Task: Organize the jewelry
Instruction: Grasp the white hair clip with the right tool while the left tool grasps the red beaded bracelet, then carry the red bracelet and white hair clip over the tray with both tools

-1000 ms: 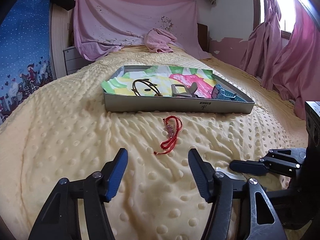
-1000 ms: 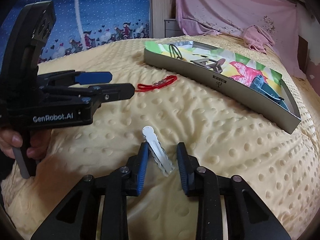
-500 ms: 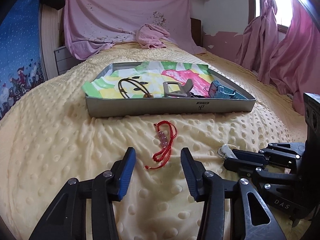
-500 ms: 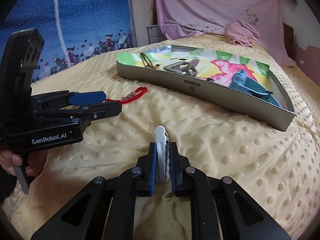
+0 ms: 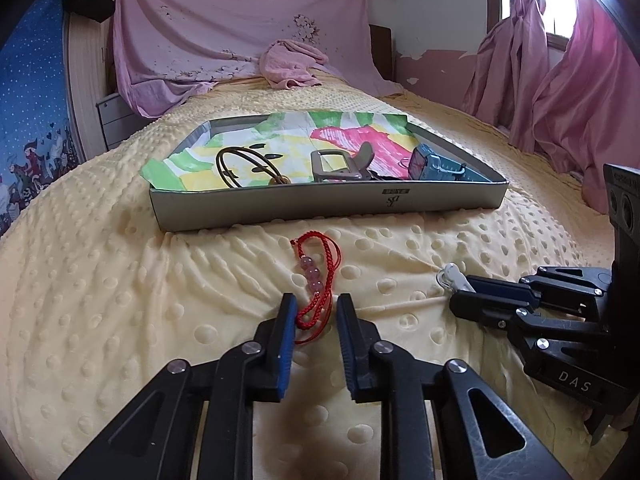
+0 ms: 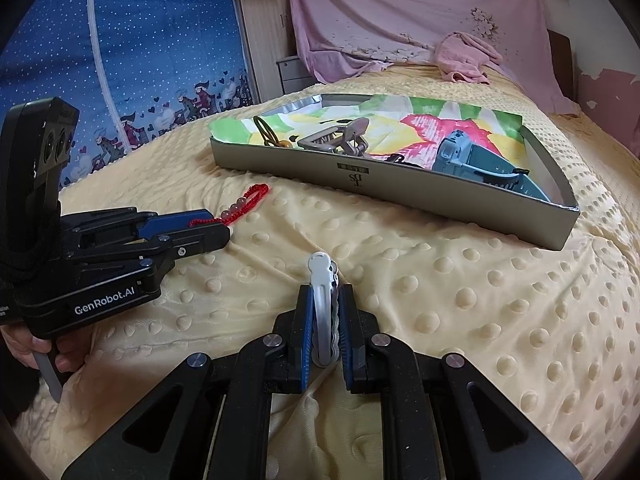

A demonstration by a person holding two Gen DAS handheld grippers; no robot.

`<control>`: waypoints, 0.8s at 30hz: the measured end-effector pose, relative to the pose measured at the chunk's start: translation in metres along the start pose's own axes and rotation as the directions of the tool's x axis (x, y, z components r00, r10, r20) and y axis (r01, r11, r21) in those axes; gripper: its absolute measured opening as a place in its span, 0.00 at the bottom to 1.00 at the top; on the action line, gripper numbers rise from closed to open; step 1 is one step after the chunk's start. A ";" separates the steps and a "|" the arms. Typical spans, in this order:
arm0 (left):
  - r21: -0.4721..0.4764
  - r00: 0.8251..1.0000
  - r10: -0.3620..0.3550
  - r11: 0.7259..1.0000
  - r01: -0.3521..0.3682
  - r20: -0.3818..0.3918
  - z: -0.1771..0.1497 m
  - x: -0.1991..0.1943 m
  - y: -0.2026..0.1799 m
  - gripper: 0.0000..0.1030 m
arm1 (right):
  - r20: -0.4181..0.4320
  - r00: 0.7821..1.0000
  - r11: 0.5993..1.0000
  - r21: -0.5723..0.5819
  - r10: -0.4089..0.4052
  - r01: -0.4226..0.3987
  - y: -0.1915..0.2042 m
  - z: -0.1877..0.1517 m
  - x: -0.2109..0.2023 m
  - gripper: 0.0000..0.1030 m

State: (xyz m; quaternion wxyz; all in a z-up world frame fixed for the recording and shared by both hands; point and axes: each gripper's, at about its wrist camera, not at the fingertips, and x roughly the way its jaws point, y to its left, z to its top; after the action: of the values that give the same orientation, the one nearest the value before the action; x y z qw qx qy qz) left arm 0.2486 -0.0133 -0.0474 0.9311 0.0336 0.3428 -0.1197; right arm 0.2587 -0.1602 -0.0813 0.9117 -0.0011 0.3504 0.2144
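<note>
Jewelry status: red cord bracelet lies on blanket before tray, between closing left gripper jaws, ungripped. Right gripper clamps hair clip. Risk: thin cord slips free.

A red cord bracelet with a few pale pink beads lay stretched on the dotted yellow blanket, just in front of the tray, its near end looped between two blue pads. To its right a silver scalloped hair clip stood on edge, pinched at its rear half, its rounded tip pointing toward the tray. The grey tray, lined with bright painted paper, held a thin dark bangle, a grey claw clip and a teal watch.
</note>
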 end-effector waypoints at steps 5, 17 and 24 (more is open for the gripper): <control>0.005 1.000 -0.005 1.000 0.005 -0.007 -0.002 0.000 -0.003 0.08 | 0.000 1.000 1.000 -0.001 -0.001 0.001 0.000 0.000 -0.001 0.11; 0.028 0.999 -0.038 0.999 0.037 0.022 -0.006 -0.017 -0.021 0.06 | 0.060 0.998 1.000 0.029 -0.004 0.003 -0.006 -0.006 -0.014 0.11; 0.024 0.996 -0.062 0.998 0.060 0.058 0.004 -0.027 -0.032 0.06 | 0.132 0.991 0.994 0.113 -0.022 0.007 -0.023 -0.001 -0.031 0.11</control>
State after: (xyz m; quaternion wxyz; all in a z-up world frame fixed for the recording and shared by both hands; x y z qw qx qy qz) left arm 0.2238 -0.0395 -0.0261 0.9363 0.0299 0.3147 -0.1528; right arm 0.2461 -0.1935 -0.0659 0.9331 0.0619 0.3005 0.1873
